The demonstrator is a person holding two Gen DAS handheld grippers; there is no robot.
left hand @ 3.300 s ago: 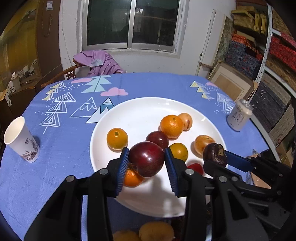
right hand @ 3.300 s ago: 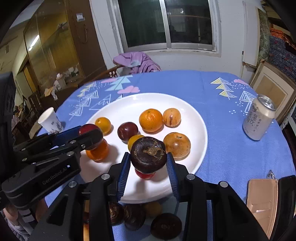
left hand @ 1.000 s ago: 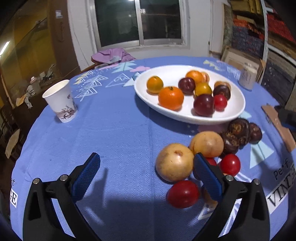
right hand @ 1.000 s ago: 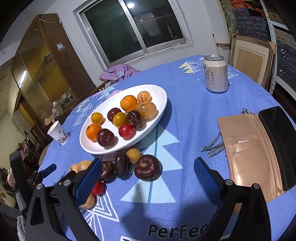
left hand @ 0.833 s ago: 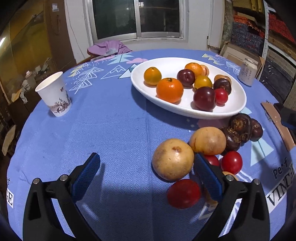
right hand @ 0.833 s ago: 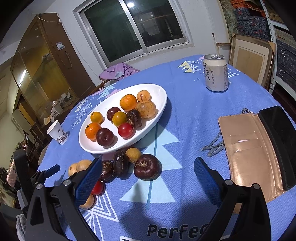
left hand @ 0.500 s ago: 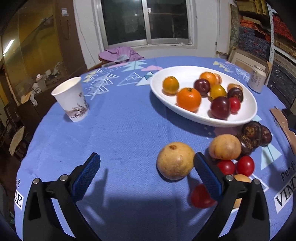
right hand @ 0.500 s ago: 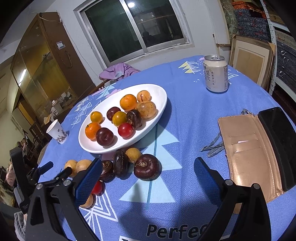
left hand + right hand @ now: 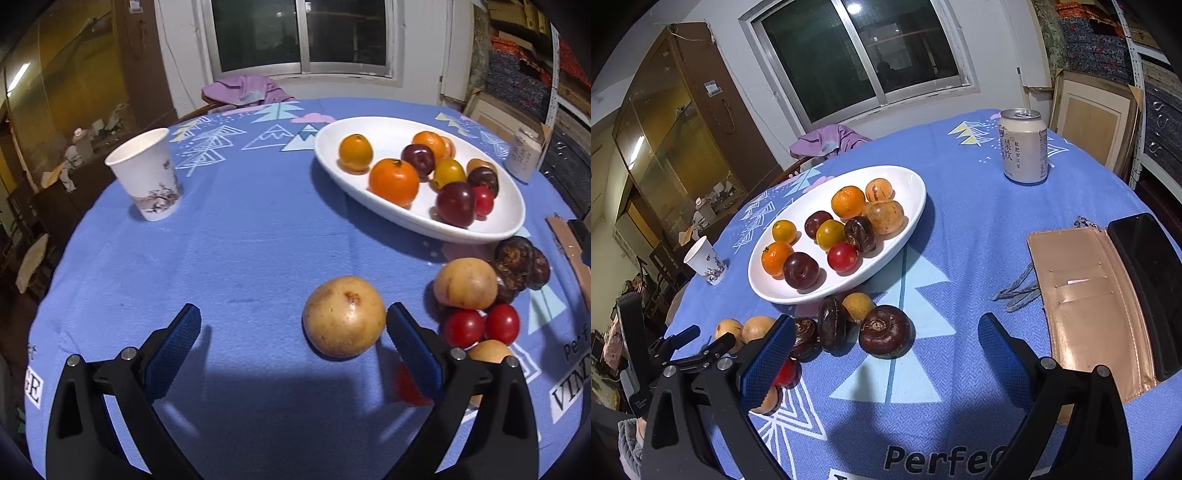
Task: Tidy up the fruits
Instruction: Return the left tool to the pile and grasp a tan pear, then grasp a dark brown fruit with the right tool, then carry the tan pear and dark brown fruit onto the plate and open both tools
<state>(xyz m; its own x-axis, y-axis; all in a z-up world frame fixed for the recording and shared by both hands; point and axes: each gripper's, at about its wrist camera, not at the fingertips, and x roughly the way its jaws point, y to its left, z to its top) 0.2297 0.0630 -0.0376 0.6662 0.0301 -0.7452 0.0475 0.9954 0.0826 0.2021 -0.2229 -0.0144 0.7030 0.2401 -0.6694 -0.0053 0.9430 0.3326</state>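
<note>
A white oval plate [image 9: 399, 127] [image 9: 905, 181] holds several fruits: oranges, dark plums, a red tomato and a dark brown fruit. Loose fruit lies on the blue cloth in front of it. A tan round fruit [image 9: 343, 316] sits just inside the right finger of my left gripper [image 9: 293, 343], which stands open around it without touching. A second tan fruit [image 9: 465, 283], red tomatoes [image 9: 480, 325] and dark brown fruits [image 9: 517, 260] cluster to its right. My right gripper [image 9: 886, 350] is open, just in front of a dark brown fruit [image 9: 885, 331]. The left gripper [image 9: 701, 345] shows at lower left in the right wrist view.
A paper cup [image 9: 146, 179] stands at the left of the table. A drink can [image 9: 1023, 146] stands at the far right. A tan wallet [image 9: 1089, 291] and a black phone [image 9: 1148, 269] lie near the right edge. A chair with purple cloth [image 9: 243, 90] is behind the table.
Both grippers let go of their fruits onto the plate and pulled back to the loose pile. In the last second my left gripper shifted left, bringing the tan fruit between its fingers. The right barely moved.
</note>
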